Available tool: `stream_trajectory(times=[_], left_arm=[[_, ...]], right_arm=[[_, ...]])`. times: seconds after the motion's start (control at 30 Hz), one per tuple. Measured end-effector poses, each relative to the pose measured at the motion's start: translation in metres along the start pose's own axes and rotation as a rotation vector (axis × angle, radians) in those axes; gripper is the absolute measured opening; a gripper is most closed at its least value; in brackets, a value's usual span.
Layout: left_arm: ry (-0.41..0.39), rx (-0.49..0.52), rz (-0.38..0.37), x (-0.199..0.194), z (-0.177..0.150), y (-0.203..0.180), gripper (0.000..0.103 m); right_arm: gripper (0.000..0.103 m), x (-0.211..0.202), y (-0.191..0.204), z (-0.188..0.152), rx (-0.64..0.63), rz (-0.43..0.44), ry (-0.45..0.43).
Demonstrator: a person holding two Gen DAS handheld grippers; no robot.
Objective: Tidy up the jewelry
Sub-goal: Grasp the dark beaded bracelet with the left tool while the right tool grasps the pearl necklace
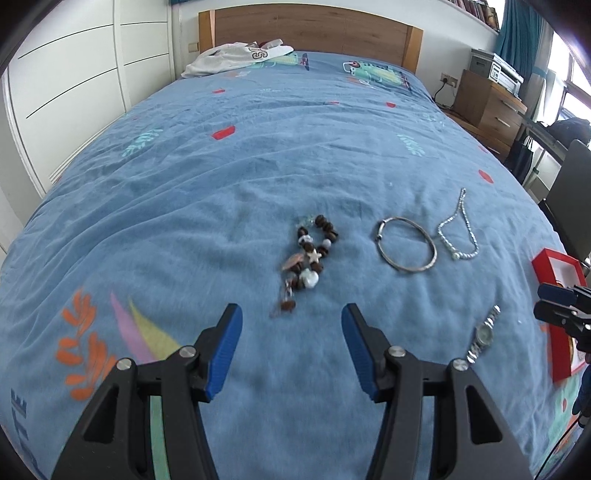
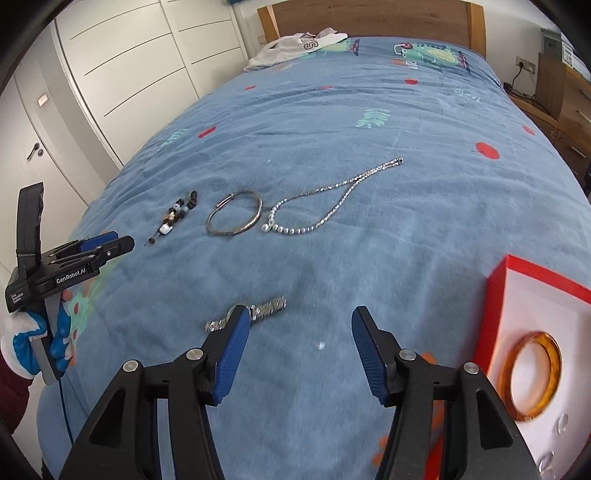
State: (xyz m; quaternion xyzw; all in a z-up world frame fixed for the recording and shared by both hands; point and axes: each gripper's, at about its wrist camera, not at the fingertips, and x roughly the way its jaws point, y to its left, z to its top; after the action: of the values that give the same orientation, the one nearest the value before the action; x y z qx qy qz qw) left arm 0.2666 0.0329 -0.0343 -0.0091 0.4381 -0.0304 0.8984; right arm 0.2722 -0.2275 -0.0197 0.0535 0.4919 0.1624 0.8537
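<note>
Jewelry lies on a blue bedspread point(image 1: 258, 155). A brown and white beaded bracelet point(image 1: 308, 254) lies just ahead of my open, empty left gripper point(image 1: 291, 317). To its right are a silver bangle point(image 1: 406, 245), a silver bead necklace point(image 1: 458, 232) and a silver wristwatch point(image 1: 484, 334). In the right wrist view my open, empty right gripper point(image 2: 299, 323) hovers over the bed, with the watch point(image 2: 258, 312) partly behind its left finger. A red box point(image 2: 524, 325) with a white lining at the right holds an amber bangle point(image 2: 535, 374). The bangle point(image 2: 234, 218), necklace point(image 2: 332, 206) and beads point(image 2: 177, 216) lie farther ahead.
White clothing point(image 1: 236, 57) lies by the wooden headboard point(image 1: 314, 33). White wardrobe doors point(image 1: 74, 92) stand to the left. A wooden drawer unit point(image 1: 487, 107) with a printer stands to the right. Small clear rings point(image 2: 561, 422) lie in the box corner.
</note>
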Motion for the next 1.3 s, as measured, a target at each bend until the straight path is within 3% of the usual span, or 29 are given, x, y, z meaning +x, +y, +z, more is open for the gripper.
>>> stream_trajectory(times=[0.53, 1.3], left_arm=[[0.021, 0.003, 0.002, 0.053, 0.023, 0.002, 0.054], [0.009, -0.043, -0.01, 0.078, 0.025, 0.025, 0.05]], right_arm=[[0.057, 0.045, -0.016, 0.046, 0.02, 0.016, -0.016], [0.058, 0.086, 0.036, 0.083, -0.086, 0.094, -0.018]])
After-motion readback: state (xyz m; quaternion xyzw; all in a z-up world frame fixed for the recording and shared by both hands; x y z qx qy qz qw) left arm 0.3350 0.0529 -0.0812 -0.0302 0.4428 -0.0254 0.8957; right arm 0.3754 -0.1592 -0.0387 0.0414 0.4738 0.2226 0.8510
